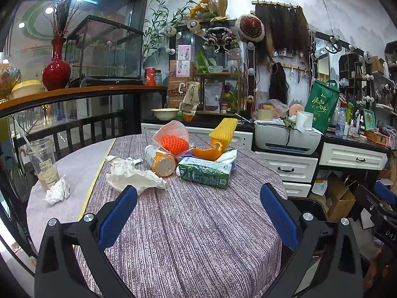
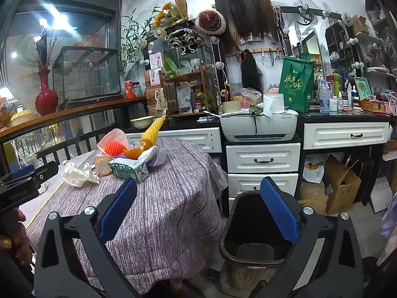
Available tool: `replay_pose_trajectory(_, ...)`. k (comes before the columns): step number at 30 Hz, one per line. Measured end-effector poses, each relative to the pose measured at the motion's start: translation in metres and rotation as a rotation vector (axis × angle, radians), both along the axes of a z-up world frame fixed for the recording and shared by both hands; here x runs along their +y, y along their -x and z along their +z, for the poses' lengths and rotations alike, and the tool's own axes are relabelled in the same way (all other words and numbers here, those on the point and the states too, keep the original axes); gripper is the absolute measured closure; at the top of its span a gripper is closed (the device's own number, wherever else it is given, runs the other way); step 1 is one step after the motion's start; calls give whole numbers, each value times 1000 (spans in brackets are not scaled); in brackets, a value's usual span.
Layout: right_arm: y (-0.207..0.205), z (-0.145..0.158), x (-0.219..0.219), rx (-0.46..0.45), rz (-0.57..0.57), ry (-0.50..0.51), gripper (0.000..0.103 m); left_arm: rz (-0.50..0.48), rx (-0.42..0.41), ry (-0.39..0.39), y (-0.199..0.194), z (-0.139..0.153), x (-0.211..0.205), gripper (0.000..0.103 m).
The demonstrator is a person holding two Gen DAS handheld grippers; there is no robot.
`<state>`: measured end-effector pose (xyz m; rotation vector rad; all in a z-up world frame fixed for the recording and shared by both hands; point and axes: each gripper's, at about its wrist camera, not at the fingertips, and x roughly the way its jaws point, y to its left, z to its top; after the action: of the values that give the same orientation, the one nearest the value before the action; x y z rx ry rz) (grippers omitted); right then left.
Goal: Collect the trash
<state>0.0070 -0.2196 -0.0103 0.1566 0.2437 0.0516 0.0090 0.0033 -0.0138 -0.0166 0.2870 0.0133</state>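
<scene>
Trash sits clustered at the far side of the round table (image 1: 198, 236), well ahead of both tongs. Nearest, the left gripper (image 1: 198, 213) is spread wide and holds nothing; the right gripper (image 2: 198, 206) is likewise spread, above the dark bin (image 2: 248, 255) right of the table. Farther off lie crumpled paper (image 1: 131, 173), a green carton (image 1: 206, 172), a tipped orange bottle (image 1: 161, 161), orange peel (image 1: 208, 152) and foam nets. A plastic cup (image 1: 43, 164) stands far left.
</scene>
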Motion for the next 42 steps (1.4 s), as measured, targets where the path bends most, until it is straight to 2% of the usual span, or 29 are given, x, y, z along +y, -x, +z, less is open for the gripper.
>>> replay_pose_trajectory(32, -1, -1, 1, 4, -1, -1, 5, -1, 5, 0, -1, 0, 0, 5)
replay_pose_trajectory(42, -9, -11, 5, 52, 20, 22, 5, 5, 36, 3, -3, -7, 2, 5)
